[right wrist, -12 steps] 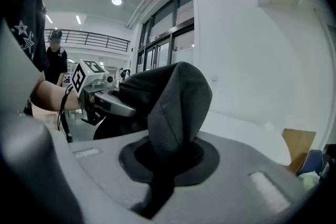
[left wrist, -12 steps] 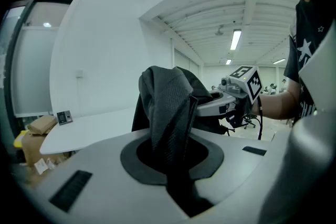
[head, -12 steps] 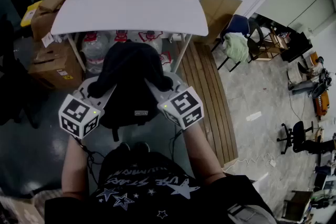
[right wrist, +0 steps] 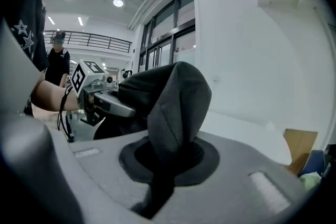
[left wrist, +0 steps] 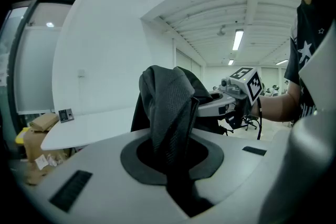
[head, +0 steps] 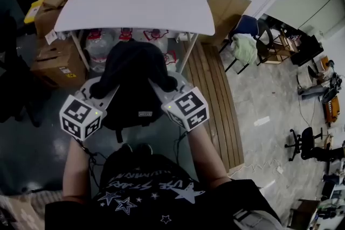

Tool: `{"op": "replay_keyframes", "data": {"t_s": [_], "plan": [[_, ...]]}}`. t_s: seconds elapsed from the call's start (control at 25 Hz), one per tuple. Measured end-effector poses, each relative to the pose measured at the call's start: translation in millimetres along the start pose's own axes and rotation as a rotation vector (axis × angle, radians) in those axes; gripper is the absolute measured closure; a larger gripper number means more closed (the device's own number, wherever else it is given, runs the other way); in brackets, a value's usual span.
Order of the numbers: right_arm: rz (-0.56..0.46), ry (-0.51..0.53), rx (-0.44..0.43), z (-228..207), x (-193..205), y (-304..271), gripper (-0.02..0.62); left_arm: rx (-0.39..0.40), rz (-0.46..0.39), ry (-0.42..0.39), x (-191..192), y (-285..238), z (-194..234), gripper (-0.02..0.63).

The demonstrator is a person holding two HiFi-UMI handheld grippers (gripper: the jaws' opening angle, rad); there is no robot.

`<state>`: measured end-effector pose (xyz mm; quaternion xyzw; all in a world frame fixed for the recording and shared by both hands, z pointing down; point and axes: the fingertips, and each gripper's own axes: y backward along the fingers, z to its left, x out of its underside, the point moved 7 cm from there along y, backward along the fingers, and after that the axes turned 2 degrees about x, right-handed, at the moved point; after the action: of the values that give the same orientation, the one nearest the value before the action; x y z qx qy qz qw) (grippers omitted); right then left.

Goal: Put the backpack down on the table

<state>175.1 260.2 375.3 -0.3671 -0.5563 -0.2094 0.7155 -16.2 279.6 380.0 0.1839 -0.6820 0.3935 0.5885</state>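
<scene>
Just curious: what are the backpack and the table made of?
The backpack looks like matte black woven fabric: it folds softly and shows a fine weave in the gripper views. The table top seems smooth white laminate or plastic; which, I cannot tell.

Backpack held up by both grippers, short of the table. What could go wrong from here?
1. The left gripper and right gripper each pinch only a fold of the backpack; the weight may pull it out.
2. It hangs before the table's near edge; its bottom could catch there if carried forward too low.
</scene>
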Motion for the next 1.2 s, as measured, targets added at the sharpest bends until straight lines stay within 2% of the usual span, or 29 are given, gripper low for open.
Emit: {"op": "replay_keyframes", "data": {"t_s": [0.56, 0.92, 1.2], "plan": [[-0.01, 0.0, -0.053, 9.1, 4.4, 14.2, 0.571, -0.042, 0.007, 0.016, 6.2, 12.0, -25.0, 0.555], [0.023, -0.017, -0.04, 1.0, 2.1, -28.1, 0.571, -0.02, 0.012, 0.024, 15.6, 3.6, 19.6, 0.555], [0.037, -0.027, 0.008, -15.7, -11.3, -82.4, 0.571, 0.032, 0.003, 0.018, 14.6, -11.5, 85.9, 0.556]]}}
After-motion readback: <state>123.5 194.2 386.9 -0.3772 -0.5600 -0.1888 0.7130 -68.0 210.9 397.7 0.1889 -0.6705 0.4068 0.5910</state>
